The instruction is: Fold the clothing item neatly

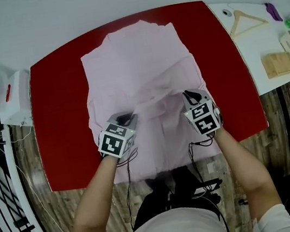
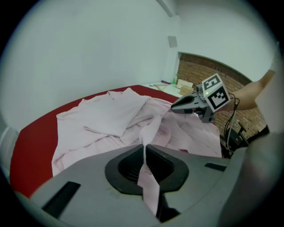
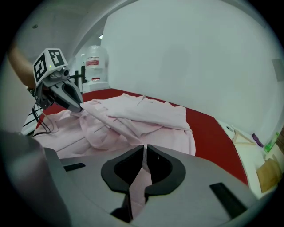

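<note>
Pale pink shirt (image 1: 137, 70) spread on the red tabletop (image 1: 58, 105), collar end toward the far edge, near hem hanging over the tabletop's near edge toward the person. Far half lies mostly flat, with a folded-over layer on top. The middle is bunched into loose wrinkles between the two grippers.

Left gripper (image 1: 125, 118) is over the shirt's near-left part, jaws pressed narrow with a strip of pink fabric pinched between them; in the left gripper view the cloth runs up out of the closed jaws to the rest of the garment. Right gripper (image 1: 190, 97) is over the near-right part in the same state, jaws closed on a fold of the shirt, with fabric showing through the slit in the right gripper view. Both grippers point down and away from the person, roughly level with each other, well apart, with a raised ridge of cloth between them. Each sees the other across the shirt.

A white side table (image 1: 245, 54) touches the red tabletop on the right and carries a wooden hanger (image 1: 246, 21), a wooden block (image 1: 278, 64) and a purple item (image 1: 272, 10). A white box (image 1: 15, 98) sits off the left edge. A water dispenser (image 3: 94, 66) stands behind the tabletop in the right gripper view.
</note>
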A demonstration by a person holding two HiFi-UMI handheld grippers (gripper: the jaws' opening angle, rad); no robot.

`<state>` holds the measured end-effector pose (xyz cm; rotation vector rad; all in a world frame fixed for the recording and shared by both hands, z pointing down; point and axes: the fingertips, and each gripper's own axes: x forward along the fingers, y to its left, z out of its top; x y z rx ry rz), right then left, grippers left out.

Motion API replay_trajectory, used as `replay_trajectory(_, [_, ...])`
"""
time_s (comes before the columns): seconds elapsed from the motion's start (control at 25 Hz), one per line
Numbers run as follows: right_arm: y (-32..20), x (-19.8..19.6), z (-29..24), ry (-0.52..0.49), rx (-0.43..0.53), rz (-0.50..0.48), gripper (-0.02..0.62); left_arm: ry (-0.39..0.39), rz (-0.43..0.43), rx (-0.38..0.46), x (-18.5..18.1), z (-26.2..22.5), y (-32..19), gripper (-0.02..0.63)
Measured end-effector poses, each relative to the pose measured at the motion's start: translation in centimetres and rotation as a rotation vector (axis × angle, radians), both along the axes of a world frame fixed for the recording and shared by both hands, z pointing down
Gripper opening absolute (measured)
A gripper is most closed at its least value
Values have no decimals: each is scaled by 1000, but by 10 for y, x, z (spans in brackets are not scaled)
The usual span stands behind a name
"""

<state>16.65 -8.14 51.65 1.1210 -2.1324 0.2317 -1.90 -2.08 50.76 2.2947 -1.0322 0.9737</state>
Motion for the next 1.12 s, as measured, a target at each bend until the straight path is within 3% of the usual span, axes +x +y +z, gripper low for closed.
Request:
replay_trajectory(0.24, [18,-2,33,77,-91,-52,32,-12,-26,-73,-15,34,18,18])
replay_trajectory(0.32, [22,-1,39,95,-110,-64,34,-3,-25,-93,-15,40,23,69])
replay_trajectory(0.44, [24,-2,37,98,-103,-67,97,26,-19,-106,-14,42,28,125])
replay_trajectory(0.52, [24,-3,32,88,-87,-65,121,37,-17,-97,-14,39,29,133])
replay_trajectory(1.12, [49,-14,-16,68,3,-62,124,137,-23,45,-34,-28,57,140])
